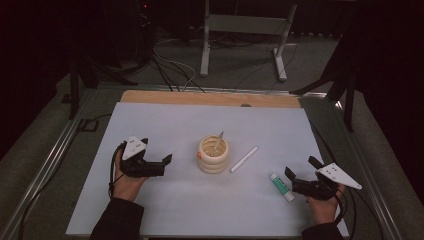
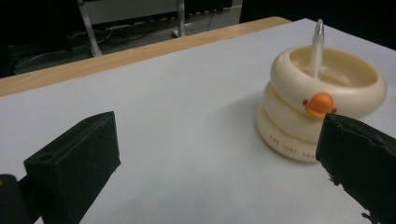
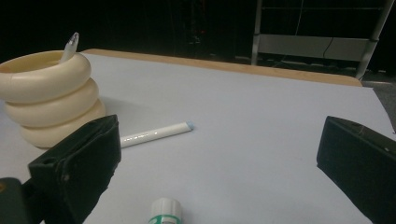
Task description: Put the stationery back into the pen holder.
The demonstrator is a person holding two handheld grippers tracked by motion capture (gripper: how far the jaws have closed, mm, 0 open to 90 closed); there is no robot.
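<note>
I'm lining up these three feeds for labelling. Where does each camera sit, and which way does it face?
High view: above the person's side, looking forward and down on the white-covered table; forearms, hands, left gripper and right gripper show.
Left gripper view: rides the left gripper, facing the cream ringed plastic pen holder; two black jaws stand apart.
Right gripper view: rides the right gripper, facing the white pen and green-and-white tube; jaws stand apart.
Both gripper views share the holder.
</note>
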